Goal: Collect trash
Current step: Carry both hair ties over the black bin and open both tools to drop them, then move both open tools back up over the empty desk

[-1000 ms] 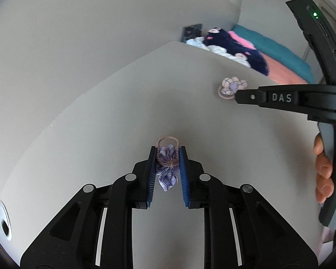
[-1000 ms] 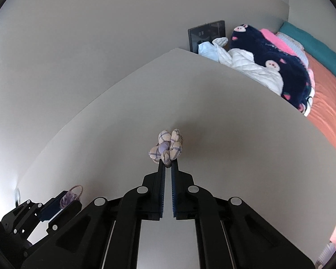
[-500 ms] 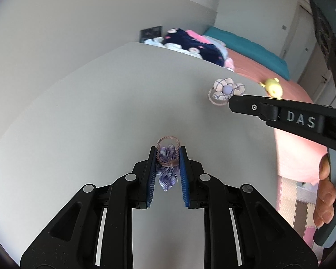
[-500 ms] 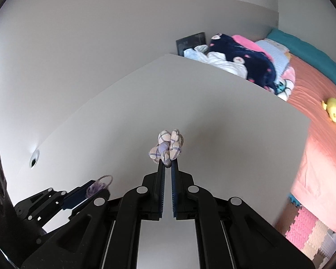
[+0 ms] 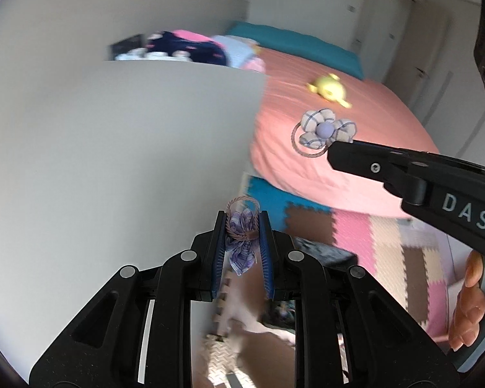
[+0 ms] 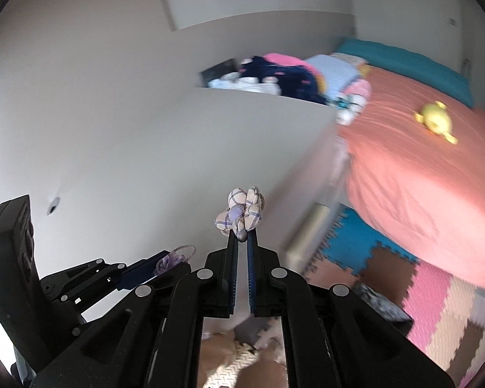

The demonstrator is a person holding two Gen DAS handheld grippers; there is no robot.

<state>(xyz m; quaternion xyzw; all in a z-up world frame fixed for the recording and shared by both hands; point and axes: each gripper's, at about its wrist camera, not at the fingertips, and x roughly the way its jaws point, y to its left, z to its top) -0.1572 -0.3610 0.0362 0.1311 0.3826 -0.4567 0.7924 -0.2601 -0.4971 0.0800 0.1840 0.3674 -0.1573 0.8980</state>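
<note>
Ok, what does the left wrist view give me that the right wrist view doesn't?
Only the left wrist view shows the person's fingers on the right gripper's handle, and the plaid flower hair tie face-on with its elastic loop.

Only the right wrist view shows the small hole in the wall and the left gripper's body from the side.

Both show the left gripper shut on the purple flower hair tie, the right gripper pinching the plaid one, the pink bed, the yellow toy and the foam floor mats.
</note>
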